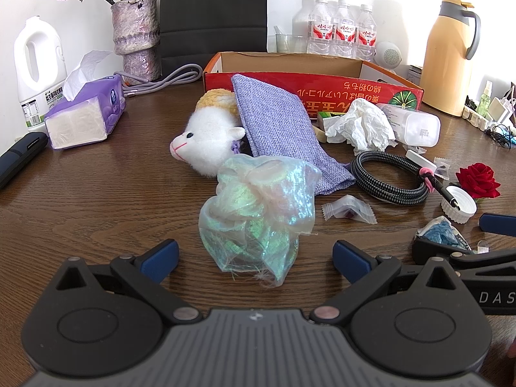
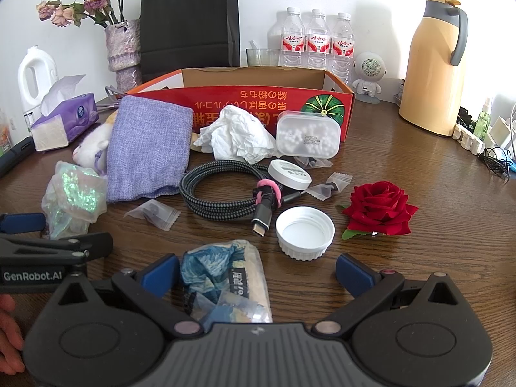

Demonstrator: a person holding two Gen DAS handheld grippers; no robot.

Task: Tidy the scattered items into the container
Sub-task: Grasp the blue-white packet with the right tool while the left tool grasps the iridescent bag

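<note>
A red cardboard box [image 1: 309,80] [image 2: 258,103] stands open at the back of the wooden table. My left gripper [image 1: 254,258] is open, its blue pads on either side of an iridescent organza bag [image 1: 258,213] [image 2: 72,200]. My right gripper [image 2: 256,271] is open around a blue-printed packet [image 2: 225,283] [image 1: 440,230]. Scattered nearby are a plush sheep [image 1: 206,142], a purple cloth pouch [image 1: 277,132] [image 2: 148,148], crumpled tissue [image 2: 235,135], a coiled cable [image 2: 232,190], a white lid [image 2: 304,233], a red rose [image 2: 379,209] and a plastic box of beads [image 2: 308,138].
A tissue pack [image 1: 84,116], a vase [image 1: 135,35], a white jug [image 1: 35,67], water bottles [image 2: 316,42], a yellow thermos [image 2: 435,64] and a small speaker [image 2: 369,74] line the back. Small clear sachets [image 2: 154,214] lie among the items. A black bag [image 2: 190,22] stands behind the box.
</note>
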